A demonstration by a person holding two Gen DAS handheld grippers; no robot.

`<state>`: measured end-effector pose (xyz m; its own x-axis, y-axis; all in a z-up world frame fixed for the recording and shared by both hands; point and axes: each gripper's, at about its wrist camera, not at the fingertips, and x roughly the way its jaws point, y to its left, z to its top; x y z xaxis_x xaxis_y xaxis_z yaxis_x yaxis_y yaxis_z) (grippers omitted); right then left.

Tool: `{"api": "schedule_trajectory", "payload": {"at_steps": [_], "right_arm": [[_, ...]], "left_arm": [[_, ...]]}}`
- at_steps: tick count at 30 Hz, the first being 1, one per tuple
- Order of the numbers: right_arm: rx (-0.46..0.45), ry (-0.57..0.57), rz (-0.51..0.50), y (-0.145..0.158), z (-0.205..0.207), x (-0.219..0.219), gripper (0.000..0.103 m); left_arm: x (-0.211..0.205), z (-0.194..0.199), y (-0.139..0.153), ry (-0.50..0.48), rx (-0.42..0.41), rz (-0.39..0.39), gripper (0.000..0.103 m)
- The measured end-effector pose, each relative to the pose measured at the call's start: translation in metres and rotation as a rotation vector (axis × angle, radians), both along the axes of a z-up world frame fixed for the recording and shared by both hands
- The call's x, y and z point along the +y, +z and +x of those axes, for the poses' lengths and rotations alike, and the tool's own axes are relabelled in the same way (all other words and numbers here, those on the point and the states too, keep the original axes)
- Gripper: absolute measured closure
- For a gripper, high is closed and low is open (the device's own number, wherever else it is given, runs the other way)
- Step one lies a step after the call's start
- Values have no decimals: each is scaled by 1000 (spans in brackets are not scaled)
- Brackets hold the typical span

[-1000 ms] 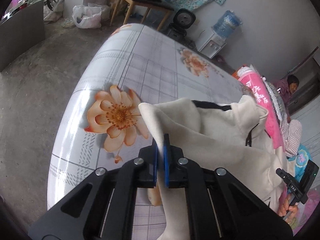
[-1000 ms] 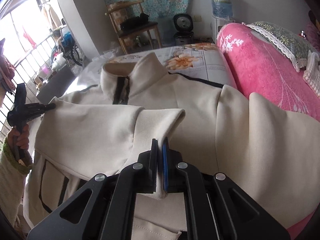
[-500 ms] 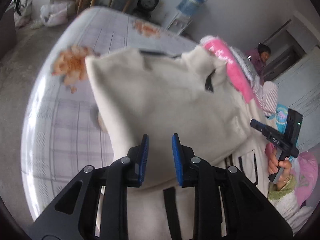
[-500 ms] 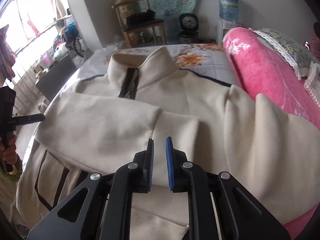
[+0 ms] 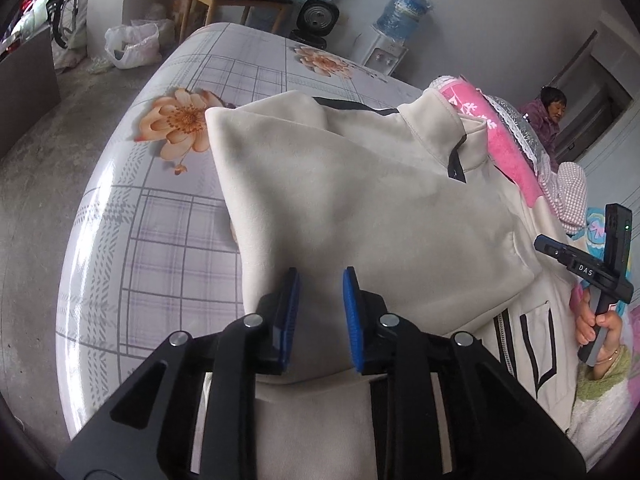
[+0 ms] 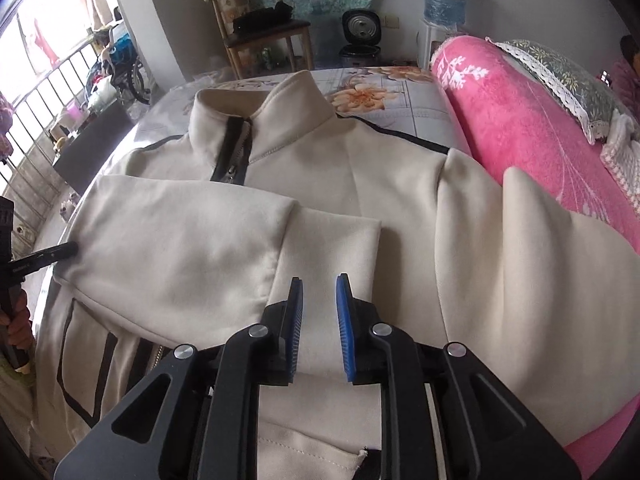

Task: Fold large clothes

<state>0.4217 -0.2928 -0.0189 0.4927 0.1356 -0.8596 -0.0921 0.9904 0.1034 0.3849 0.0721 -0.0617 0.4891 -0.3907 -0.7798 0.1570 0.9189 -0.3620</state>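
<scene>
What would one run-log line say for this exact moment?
left gripper: open | right gripper: open | cream jacket: on bed, both sleeves folded across front

Jacket (image 6: 352,184): hem runs off the bottom edge of both views; lower front hidden behind the right gripper (image 6: 318,322) body. Left sleeve (image 5: 360,216) folded across the chest, covering the zipper below the collar. Bed sheet (image 5: 160,216) hidden under the jacket. Pink blanket (image 6: 532,128) cut by the right edge. Seated person's (image 5: 550,114) face too small to read.
</scene>
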Motion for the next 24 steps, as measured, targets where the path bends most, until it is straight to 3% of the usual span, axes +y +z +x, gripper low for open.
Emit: {"api": "schedule_trajectory", "payload": {"at_steps": [3,7,11,14,16,19,24], "right_arm": [[59,-7,-93,-26,14,4,77],[52,-73,-40,-16,10,-13,76],[8,-52,-14,2,-9,-14,73],[4,-2,-21,-1,-16,-3,56],[35,14,-60,-13,-16,3,55],[80,-29,-50,-23,-15,-6,50],[53,-90,7,-3,-8,-17,50]], "left_arm": [[-1,0,1,0,-16,21,81],[5,-6,7,9,-13,23,80],[4,-20,28,-11,-97,43,50],[-5,-15,23,-21,-66,73,47],[-15,-11,12,-25,-37,115,46],[-29,-14,8,-38,-67,198,41],[-31,-17,10,-34,-72,204,39]]}}
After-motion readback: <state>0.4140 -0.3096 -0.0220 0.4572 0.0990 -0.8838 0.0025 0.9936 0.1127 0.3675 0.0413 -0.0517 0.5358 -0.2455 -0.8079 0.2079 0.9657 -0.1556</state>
